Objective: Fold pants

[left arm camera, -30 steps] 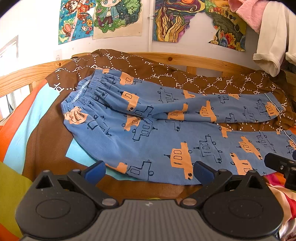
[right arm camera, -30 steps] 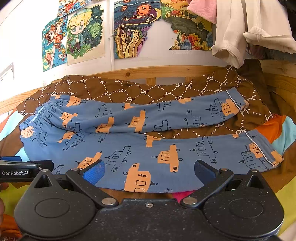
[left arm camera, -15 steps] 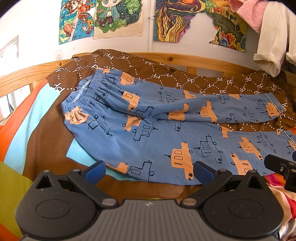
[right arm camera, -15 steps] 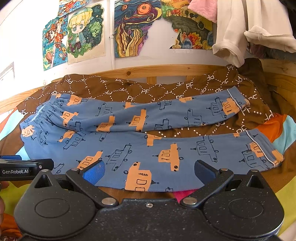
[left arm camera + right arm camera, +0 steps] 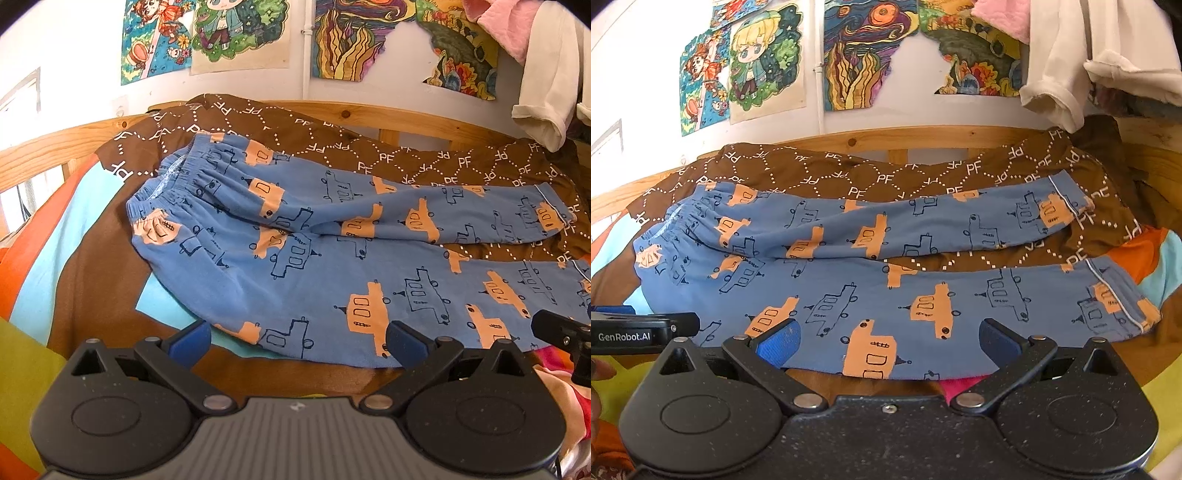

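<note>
Nothing much has moved since the earlier frame: both views match it almost line for line, and the pants (image 5: pixel 295 266) lie as they did, spread flat on the bed (image 5: pixel 92 280) with the waistband (image 5: pixel 162 192) to my left and the two legs running off to the right, a wedge of brown quilt (image 5: pixel 1015 254) showing between them.

My left tongs (image 5: pixel 297 334) hover just short of the near edge of the near leg, spread wide and holding nothing. My right tongs (image 5: pixel 886 338) are further along that same leg, nearer the cuff (image 5: pixel 1119 299), equally wide and empty. Neither touches the cloth as far as I can see.

I judge the step in hand to be the first fold, laying one leg over the other. To do it well I would pinch only the near leg's outer seam, both layers together, with one pair up by the hip and the other close to the cuff (not mid-thigh, where the fabric would sag between the two grips). Then lift both ends at an even height and carry them across to the far leg (image 5: pixel 886 225), so that the seams meet and the cuffs line up.

The cloth looks soft and thin, so a shallow bite may slip. I would also mind catching the quilt beneath.
</note>
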`<act>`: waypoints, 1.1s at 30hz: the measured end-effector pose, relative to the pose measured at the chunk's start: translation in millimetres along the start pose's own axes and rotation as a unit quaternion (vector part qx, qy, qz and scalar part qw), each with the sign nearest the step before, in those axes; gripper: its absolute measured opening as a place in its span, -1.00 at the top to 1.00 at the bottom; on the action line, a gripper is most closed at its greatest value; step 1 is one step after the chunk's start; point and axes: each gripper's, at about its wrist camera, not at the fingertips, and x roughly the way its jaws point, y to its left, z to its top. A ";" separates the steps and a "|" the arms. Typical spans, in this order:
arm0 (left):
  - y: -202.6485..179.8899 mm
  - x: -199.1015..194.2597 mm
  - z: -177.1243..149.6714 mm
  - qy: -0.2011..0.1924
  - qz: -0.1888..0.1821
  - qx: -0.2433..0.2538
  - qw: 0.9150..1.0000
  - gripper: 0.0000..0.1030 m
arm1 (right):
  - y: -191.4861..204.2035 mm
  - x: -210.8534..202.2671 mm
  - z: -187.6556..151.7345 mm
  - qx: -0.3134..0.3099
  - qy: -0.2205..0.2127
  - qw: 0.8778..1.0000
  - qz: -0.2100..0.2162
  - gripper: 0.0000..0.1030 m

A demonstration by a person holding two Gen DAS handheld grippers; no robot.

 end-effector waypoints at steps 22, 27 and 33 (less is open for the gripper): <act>45.8 109.5 229.9 -0.041 0.018 0.165 0.985 -1.00 | -33.2 181.0 251.7 -0.194 0.198 0.947 0.160 -0.99; 50.1 169.7 250.6 0.003 0.001 0.229 0.973 -1.00 | -56.8 263.8 269.9 -0.141 0.224 0.934 0.239 -0.99; 43.2 223.9 253.5 0.057 -0.044 0.288 0.955 -0.98 | -68.5 313.4 261.0 -0.207 0.234 0.915 0.256 -0.91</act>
